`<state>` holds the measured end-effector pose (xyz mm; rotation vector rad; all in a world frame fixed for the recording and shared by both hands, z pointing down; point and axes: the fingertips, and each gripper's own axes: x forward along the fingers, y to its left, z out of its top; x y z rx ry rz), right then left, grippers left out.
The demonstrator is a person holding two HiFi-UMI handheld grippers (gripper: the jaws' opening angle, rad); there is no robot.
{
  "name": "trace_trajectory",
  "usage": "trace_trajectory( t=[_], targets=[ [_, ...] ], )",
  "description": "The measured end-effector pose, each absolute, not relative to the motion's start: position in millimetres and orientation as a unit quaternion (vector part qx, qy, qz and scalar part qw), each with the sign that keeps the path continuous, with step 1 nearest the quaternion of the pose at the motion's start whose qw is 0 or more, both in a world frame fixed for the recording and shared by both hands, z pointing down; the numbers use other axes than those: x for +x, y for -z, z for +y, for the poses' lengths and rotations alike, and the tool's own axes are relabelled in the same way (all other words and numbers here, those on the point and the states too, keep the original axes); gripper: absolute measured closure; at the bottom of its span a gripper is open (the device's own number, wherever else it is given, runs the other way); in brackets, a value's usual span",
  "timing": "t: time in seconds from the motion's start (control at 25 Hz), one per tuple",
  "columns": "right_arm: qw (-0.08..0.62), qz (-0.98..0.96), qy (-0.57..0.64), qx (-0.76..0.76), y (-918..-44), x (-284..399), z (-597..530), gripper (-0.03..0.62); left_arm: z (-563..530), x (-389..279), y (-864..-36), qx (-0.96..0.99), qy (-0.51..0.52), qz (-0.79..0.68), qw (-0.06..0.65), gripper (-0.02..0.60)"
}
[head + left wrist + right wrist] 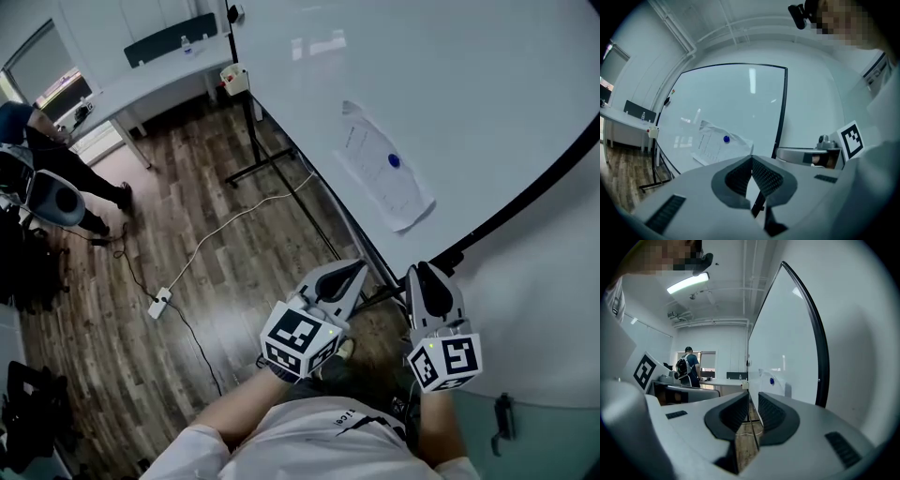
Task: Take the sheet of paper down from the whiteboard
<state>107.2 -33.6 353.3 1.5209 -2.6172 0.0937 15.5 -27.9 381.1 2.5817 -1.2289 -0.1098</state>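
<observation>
I am on the approach. The sheet of paper [380,178] hangs in the lower part of the whiteboard [487,84], pinned there by a blue magnet [394,161]. It is slightly crumpled, and neither gripper touches it.

My left gripper [352,274] and right gripper [427,277] sit side by side off the whiteboard's near corner, well short of the sheet. Both point roughly level. The left fingers [766,178] are pressed together on nothing. The right fingers [772,414] stand a narrow slit apart, with nothing between them.

Next, I judge, I must bring both grippers in to the whiteboard. One pair of fingers should spread and pinch a free corner of the sheet. The other should slide or lift the magnet off, so the paper comes away without tearing.
</observation>
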Motion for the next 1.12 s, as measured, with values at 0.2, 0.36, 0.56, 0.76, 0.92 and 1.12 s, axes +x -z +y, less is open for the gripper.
trace_trajectory(
  t=[0.2, 0.36, 0.56, 0.76, 0.92, 1.12],
  targets=[
    [0.068, -0.853, -0.024, 0.517, -368.0, 114.5, -73.6, 0.506, -70.9, 19.5, -386.5, 0.893, 0.025, -0.428, 0.134, 0.569],
    [0.07, -0.848, -0.022, 0.525, -370.2, 125.0, -99.7, 0.494, -104.5, 27.0, -384.9, 0.892, 0.007, -0.435, 0.123, 0.569],
    [0.057, -0.845, -0.03, 0.531, -372.9, 133.7, -117.7, 0.494, -143.8, 37.4, -379.0, 0.888, -0.001, -0.445, 0.113, 0.569],
    [0.064, -0.827, -0.041, 0.557, -389.2, 130.8, -129.7, 0.494, -169.9, 38.8, -386.2, 0.896, -0.001, -0.431, 0.107, 0.569],
    [0.073, -0.801, -0.043, 0.593, -398.2, 138.2, -141.8, 0.494, -187.7, 42.4, -384.8, 0.907, -0.003, -0.413, 0.08, 0.569],
    [0.084, -0.774, -0.038, 0.627, -400.2, 135.7, -154.9, 0.494, -213.6, 39.6, -380.1, 0.912, -0.009, -0.407, 0.045, 0.562]
  ],
)
